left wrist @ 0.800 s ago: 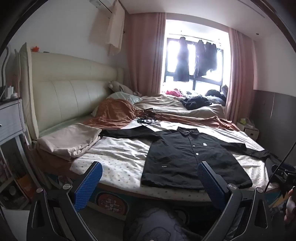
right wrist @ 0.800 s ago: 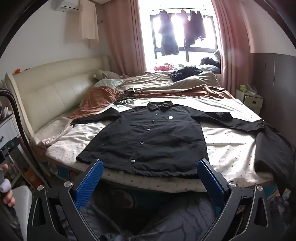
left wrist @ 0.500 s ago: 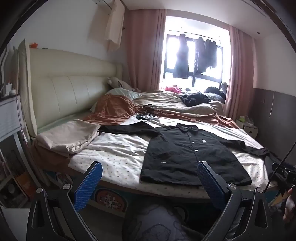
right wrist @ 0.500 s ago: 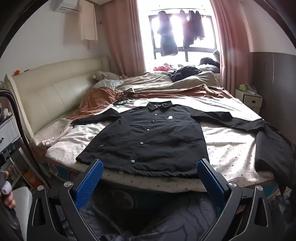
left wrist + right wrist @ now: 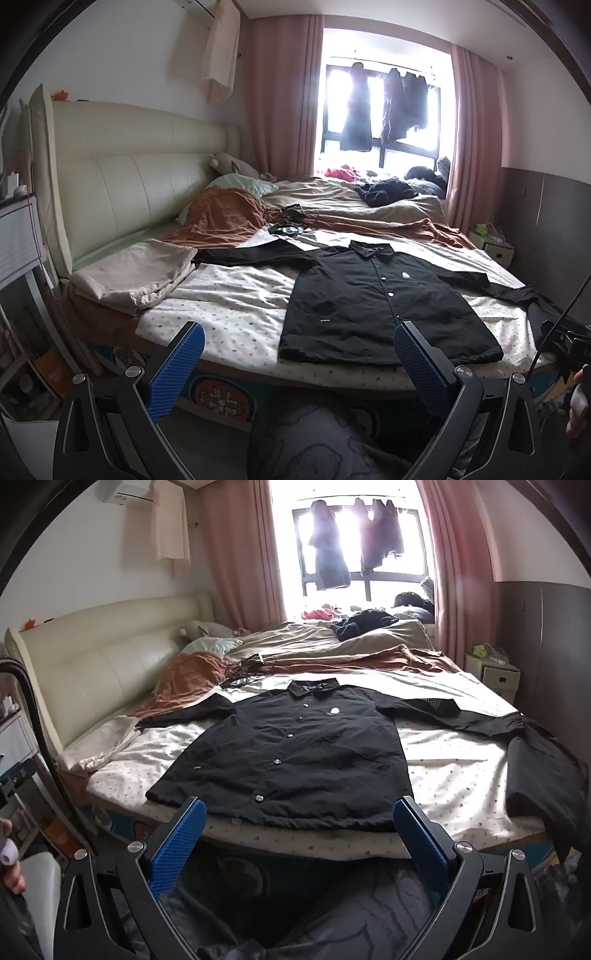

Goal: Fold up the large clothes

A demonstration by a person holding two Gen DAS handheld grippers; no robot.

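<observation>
1. The black button-front long-sleeved shirt lies flat, front up, sleeves spread, on the bed with the dotted white sheet, hem at the near edge.
2. A folded beige cloth pile sits on the bed near the cream padded headboard, well apart from the shirt.
3. I see my left gripper wide open, holding nothing, short of the bed.
4. My right gripper is equally wide and empty, just before the hem.
</observation>
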